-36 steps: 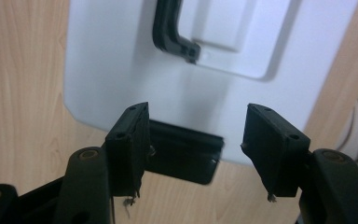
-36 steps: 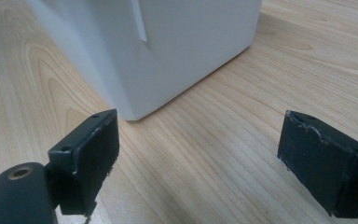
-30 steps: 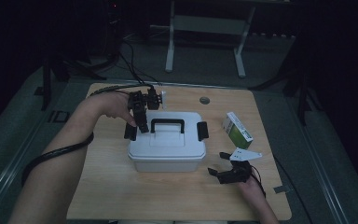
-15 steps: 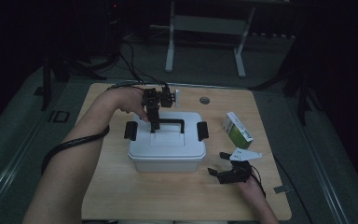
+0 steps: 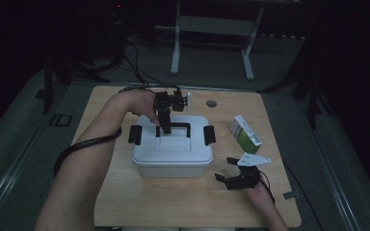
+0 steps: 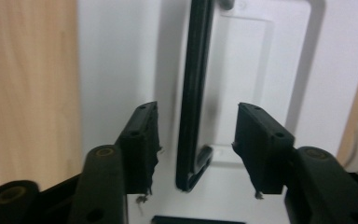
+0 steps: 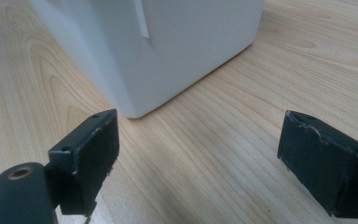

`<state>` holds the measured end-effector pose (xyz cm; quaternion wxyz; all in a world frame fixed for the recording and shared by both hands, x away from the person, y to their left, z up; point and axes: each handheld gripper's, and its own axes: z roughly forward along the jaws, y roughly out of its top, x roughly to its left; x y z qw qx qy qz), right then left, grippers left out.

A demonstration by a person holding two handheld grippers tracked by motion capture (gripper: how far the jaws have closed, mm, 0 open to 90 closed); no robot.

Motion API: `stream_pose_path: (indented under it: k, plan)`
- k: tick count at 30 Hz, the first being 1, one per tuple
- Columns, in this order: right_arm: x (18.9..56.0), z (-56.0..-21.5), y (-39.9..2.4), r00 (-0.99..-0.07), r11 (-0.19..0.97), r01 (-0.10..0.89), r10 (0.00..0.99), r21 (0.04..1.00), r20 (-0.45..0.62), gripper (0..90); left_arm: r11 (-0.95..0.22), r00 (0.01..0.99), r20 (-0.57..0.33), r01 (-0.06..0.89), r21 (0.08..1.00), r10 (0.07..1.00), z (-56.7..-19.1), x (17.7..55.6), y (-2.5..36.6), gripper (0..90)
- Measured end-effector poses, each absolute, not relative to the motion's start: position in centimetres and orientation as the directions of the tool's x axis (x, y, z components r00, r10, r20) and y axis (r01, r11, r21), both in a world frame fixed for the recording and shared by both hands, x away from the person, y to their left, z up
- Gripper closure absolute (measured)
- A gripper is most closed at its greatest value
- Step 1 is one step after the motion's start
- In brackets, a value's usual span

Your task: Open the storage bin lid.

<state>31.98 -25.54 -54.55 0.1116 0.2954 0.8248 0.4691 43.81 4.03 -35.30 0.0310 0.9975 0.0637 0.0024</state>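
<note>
Dim high view, soft close-ups

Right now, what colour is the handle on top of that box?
Black, on a white box; the handle shows best in the left gripper view.

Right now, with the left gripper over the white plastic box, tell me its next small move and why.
Probably close the left gripper the rest of the way on the black carrying handle of the white plastic lidded box. Its jaws have just been closing and straddle the handle bar, but gaps remain on both sides, so nothing is gripped yet.
</note>
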Motion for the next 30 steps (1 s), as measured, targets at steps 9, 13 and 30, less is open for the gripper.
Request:
stream_pose_path:
  k: [9,13,30]
  plan:
    - [32.0,-54.5,-25.5,-0.804,0.391,0.378,0.588,0.839,0.088,12.3,-0.99,0.992,-0.031,0.121,0.066,0.119,-36.1,44.0,3.6,68.0]
    - [32.0,-54.5,-25.5,-0.804,0.389,0.379,0.588,0.84,0.09,12.3,-0.992,0.995,-0.024,0.103,0.074,0.102,-36.2,44.0,3.5,73.8]
    - [32.0,-54.6,-25.5,-0.804,0.39,0.38,0.588,0.839,0.091,12.3,-0.995,0.995,-0.036,0.091,0.028,0.09,-36.8,43.4,2.7,83.5]
